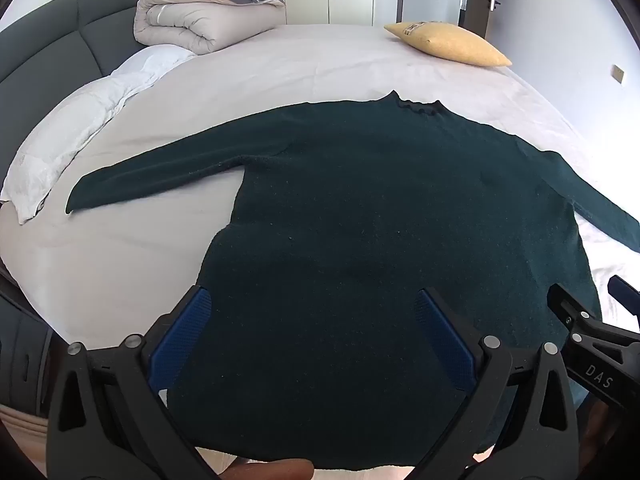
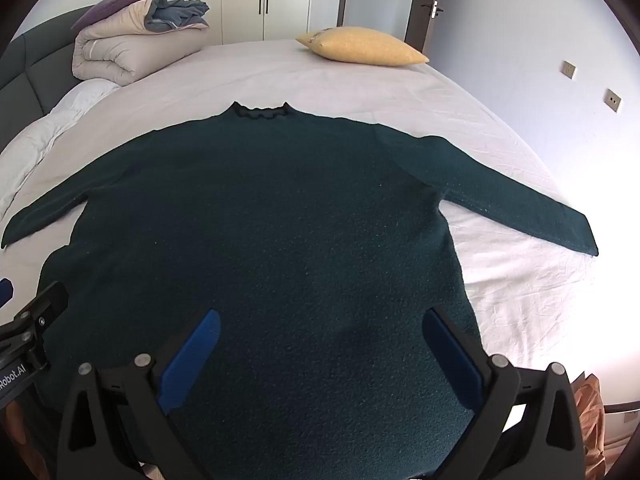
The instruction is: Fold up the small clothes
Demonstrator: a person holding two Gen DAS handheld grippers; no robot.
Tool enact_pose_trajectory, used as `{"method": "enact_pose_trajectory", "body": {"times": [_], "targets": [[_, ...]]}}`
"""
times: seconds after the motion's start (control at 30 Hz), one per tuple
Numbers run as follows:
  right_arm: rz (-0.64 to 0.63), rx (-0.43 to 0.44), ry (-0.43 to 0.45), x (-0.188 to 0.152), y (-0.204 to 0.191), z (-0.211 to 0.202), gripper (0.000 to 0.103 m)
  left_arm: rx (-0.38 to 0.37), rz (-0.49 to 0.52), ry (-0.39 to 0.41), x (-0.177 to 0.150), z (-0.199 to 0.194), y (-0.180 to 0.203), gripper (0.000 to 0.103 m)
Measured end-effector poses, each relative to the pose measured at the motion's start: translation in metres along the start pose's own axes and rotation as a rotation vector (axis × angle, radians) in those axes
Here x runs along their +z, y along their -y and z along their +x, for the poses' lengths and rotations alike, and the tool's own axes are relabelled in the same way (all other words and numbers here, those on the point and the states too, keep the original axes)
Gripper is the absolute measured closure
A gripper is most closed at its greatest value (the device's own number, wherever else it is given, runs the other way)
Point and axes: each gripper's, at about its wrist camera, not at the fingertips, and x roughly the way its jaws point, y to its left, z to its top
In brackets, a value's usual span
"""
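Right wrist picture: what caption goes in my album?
Open right gripper above a dark green fleece sweater spread flat on a white bed.

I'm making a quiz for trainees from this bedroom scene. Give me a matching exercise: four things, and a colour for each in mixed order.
Things:
1. sweater
2. cushion
3. headboard
4. sheet

Colours:
A. white
B. yellow
C. dark green
D. grey

Pairs: 1-C, 2-B, 3-D, 4-A

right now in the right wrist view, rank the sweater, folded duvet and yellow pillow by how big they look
1. Dark green sweater, by far the largest.
2. Folded duvet and yellow pillow look alike; both lie far from the camera, so I won't rank them.
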Motion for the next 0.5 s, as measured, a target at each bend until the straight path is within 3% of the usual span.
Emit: {"method": "enact_pose_trajectory", "body": {"times": [0.5], "targets": [[0.0, 0.002, 0.004, -0.0008, -0.0011, 0.0016, 0.0, -0.003, -0.001, -0.01, -0.0027, 0.0037, 0.001, 0.0]]}}
